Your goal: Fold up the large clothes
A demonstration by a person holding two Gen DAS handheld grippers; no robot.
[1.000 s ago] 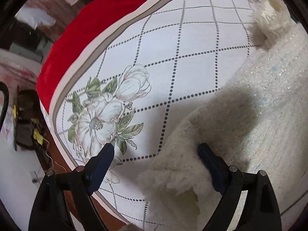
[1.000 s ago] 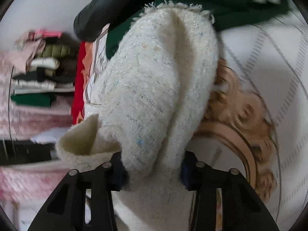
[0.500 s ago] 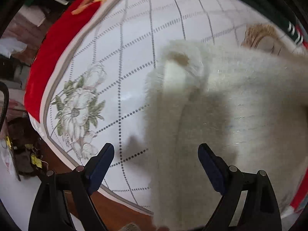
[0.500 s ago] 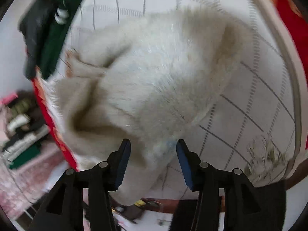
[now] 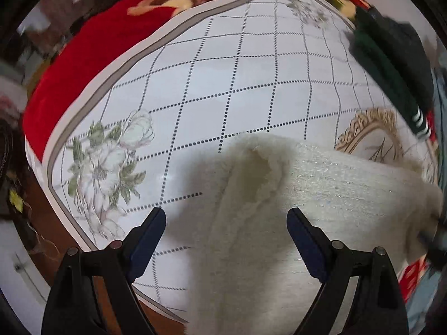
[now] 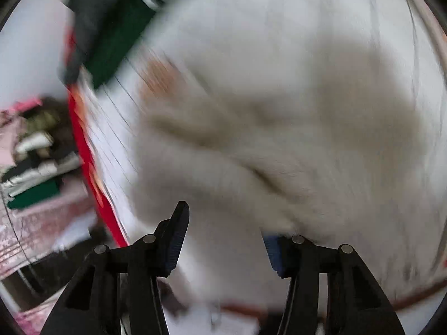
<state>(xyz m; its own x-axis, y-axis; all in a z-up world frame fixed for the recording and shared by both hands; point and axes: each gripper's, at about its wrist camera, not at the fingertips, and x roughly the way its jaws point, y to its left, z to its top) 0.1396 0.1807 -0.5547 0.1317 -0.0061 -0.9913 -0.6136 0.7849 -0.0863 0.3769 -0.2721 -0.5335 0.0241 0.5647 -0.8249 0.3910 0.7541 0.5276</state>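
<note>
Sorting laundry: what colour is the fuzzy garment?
Cream-white garment, clearest in the left wrist view.

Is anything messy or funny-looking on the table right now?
Yes. The fluffy white sweater lies in a lumpy heap, with one part hanging over the near edge of the table. A dark green garment is bunched at the far corner. Nothing looks torn or spilled.

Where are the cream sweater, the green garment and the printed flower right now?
cream sweater (image 5: 321, 195): left wrist view, on its knitted upper face.
green garment (image 5: 391, 64): left wrist view, mid body, far right.
printed flower (image 5: 106, 162): left wrist view, central petals on the tablecloth.
</note>
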